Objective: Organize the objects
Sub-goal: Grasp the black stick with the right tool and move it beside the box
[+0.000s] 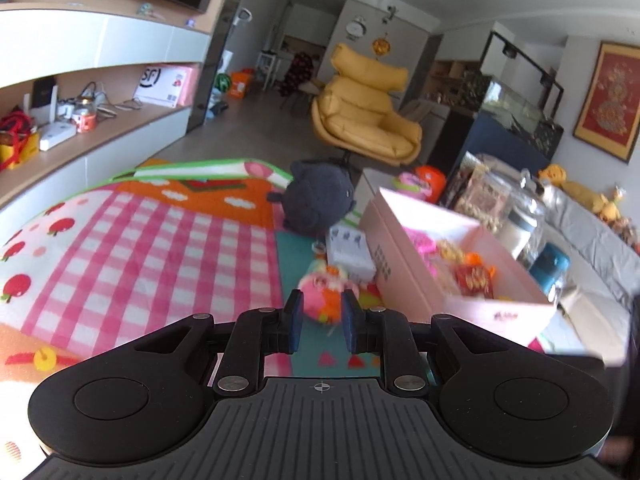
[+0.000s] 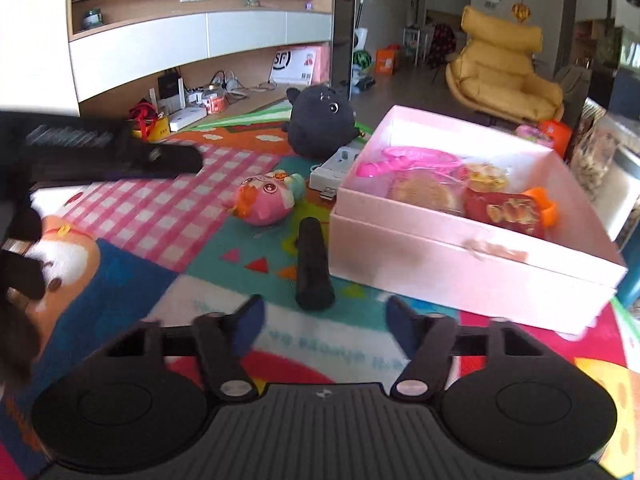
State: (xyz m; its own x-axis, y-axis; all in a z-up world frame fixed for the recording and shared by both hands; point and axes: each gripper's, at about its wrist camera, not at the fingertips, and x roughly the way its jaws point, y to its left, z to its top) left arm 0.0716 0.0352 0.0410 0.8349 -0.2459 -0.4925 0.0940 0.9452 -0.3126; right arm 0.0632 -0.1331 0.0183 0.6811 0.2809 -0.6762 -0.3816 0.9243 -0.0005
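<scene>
The colourful play mat (image 2: 132,208) covers the floor, with the pink box (image 2: 460,256) resting on it, holding toys. A black plush (image 2: 322,120) sits behind the box. The left gripper (image 1: 320,316) has its jaws around the pink toy (image 1: 322,296); whether they clamp it is unclear. The right gripper (image 2: 324,320) hovers with jaws spread wide, near the black cylinder (image 2: 314,264) lying just beside the box.

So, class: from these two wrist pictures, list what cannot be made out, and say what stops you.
- Left wrist view: whether the left tongs touch the pink round plush doll; blurred.
- Left wrist view: contents of the pale pink cardboard box; smeared.
- Right wrist view: orange-and-white plush toy; partly behind dark shapes at the left edge.
</scene>
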